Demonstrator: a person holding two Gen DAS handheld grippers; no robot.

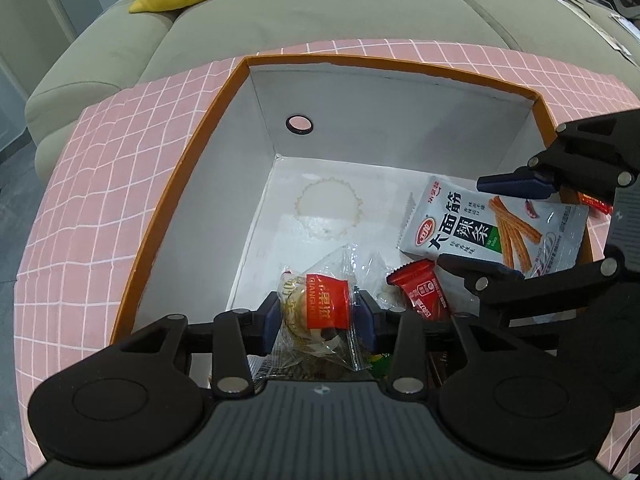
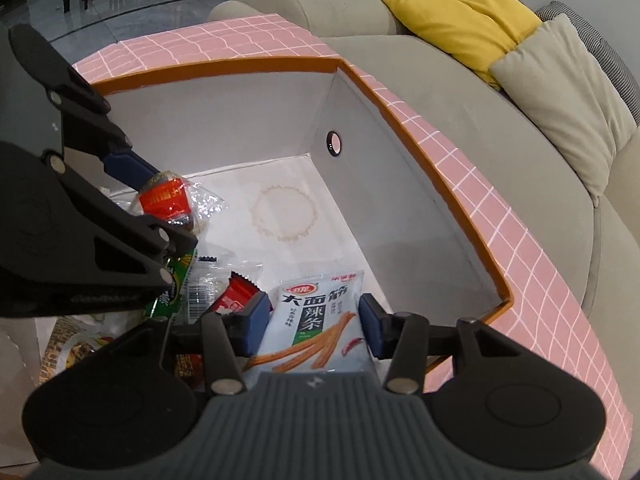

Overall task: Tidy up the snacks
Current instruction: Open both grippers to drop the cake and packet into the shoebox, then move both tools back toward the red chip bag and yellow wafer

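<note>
Both your grippers are down inside the box point(image 1: 192, 184), an orange-rimmed carton w/ white inner walls sitting on a pink grid cloth point(image 1: 92, 168) in front of the grey sofa point(image 1: 320, 16). Your left gripper point(image 1: 318, 314) has a clear-wrapped pastry w/ a red label point(image 1: 320, 304) between its blue pads point(image 1: 272, 320); the pads sit right at the wrapper's sides, but whether they press or just flank it you can't tell from either view. Your right gripper point(image 2: 314, 326) straddles the white spicy-strip packet point(image 2: 316, 320), which lies flat on the box floor near the right wall; its jaws are spread partway, w/ the left pad over the packet's edge and the right pad just beside the other edge, pinch not clear. A small red packet point(image 1: 420, 292) lies on the floor betw. the pastry and the white packet. At the box's near-left corner, in the right wrist view, more snacks pile up: a green packet point(image 2: 176, 280) and clear wrappers point(image 2: 208, 284). The far half of the floor carries only a round, scalloped stain point(image 1: 328, 212). A round grommet hole point(image 1: 299, 123) sits in the far wall. A yellow cushion point(image 2: 460, 12) rests on the sofa back.
</note>
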